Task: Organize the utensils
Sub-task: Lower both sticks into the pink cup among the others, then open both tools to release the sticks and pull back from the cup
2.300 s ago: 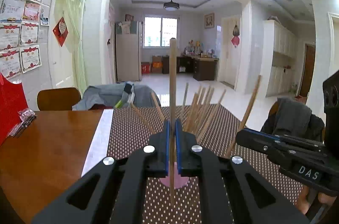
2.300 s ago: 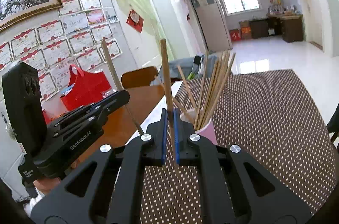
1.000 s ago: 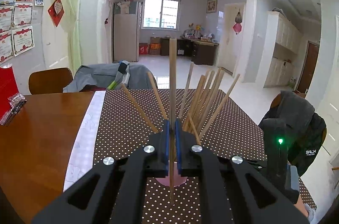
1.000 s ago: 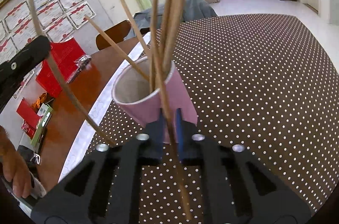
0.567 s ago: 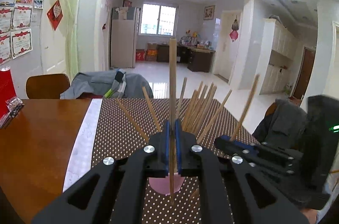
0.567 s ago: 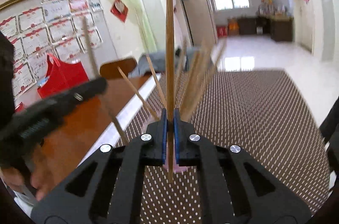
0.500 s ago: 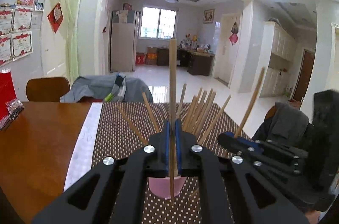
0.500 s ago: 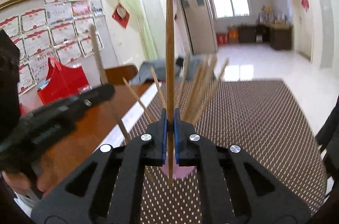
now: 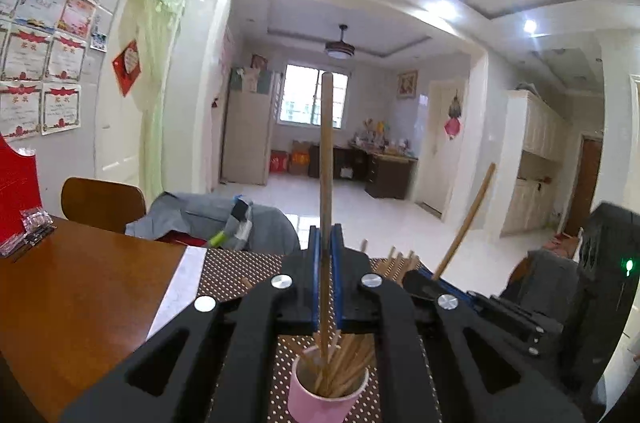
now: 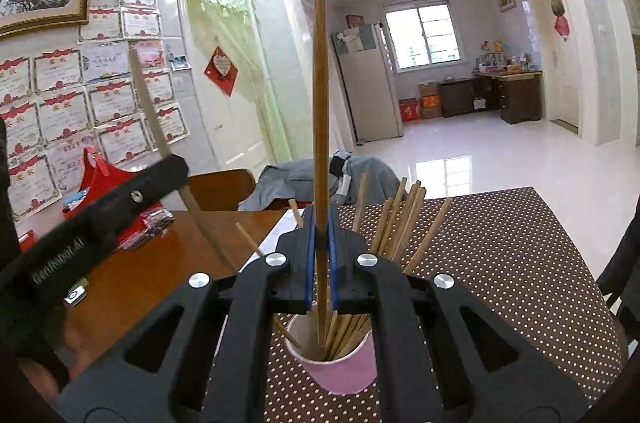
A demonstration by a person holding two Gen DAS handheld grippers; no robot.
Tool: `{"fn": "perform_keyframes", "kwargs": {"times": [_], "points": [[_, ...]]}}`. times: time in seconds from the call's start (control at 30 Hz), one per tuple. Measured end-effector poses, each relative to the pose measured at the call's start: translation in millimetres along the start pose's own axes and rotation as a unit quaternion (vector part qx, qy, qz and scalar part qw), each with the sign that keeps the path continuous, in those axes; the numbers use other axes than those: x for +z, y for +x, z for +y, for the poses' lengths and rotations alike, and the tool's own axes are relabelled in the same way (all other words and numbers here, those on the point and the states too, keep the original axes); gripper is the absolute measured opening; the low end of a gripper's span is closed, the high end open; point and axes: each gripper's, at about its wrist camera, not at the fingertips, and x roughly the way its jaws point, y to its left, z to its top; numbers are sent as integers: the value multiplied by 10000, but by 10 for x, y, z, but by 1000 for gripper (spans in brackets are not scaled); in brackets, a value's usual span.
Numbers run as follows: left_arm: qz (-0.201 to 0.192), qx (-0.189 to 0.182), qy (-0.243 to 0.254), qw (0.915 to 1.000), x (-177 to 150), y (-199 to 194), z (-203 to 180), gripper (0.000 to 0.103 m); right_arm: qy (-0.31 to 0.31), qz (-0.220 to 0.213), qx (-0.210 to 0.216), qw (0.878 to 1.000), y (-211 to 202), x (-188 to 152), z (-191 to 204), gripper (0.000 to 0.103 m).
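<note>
The left gripper (image 9: pixel 327 275) was clamped on a long wooden chopstick (image 9: pixel 325 159), held upright over the pink paper cup (image 9: pixel 326 401) of chopsticks on the dotted brown tablecloth (image 10: pixel 500 263). The right gripper (image 10: pixel 319 263) pinched another chopstick (image 10: pixel 319 103) whose tip sat inside that cup's mouth. Best lower each straight, releasing only once inside the rim

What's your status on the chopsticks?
Both tongs, left and right, shut on one chopstick each, tips in the cup. Cup crowded with sticks.
</note>
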Motion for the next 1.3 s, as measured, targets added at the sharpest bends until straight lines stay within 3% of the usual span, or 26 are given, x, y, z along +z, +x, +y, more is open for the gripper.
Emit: {"fn": "perform_keyframes", "kwargs": {"times": [0.23, 0.37, 0.4, 0.43, 0.47, 0.53, 0.9, 1.0, 1.3], "points": [[420, -2, -69, 9991, -184, 339, 48, 6, -34, 329, -64, 9994, 198, -87, -22, 6], [811, 45, 187, 9965, -276, 492, 20, 7, -8, 496, -65, 9987, 275, -128, -25, 6], [852, 51, 223, 9961, -282, 506, 20, 8, -12, 521, -64, 9986, 283, -132, -23, 6], [893, 67, 242, 9957, -287, 515, 26, 19, -28, 538, -68, 9985, 291, -137, -14, 6], [910, 113, 244, 9955, -284, 515, 34, 28, -36, 550, -67, 9985, 292, -134, -20, 6], [873, 200, 232, 9957, -282, 488, 66, 35, -25, 576, -57, 9983, 291, -135, -19, 6], [953, 844, 459, 9908, -321, 213, 292, 46, -192, 774, -37, 9968, 390, -205, 103, 6], [865, 908, 426, 9912, -315, 175, 316, 52, -261, 846, -60, 9961, 427, -239, 136, 6], [894, 917, 537, 9903, -331, 185, 280, 52, -216, 883, -115, 9958, 448, -265, 105, 7]]}}
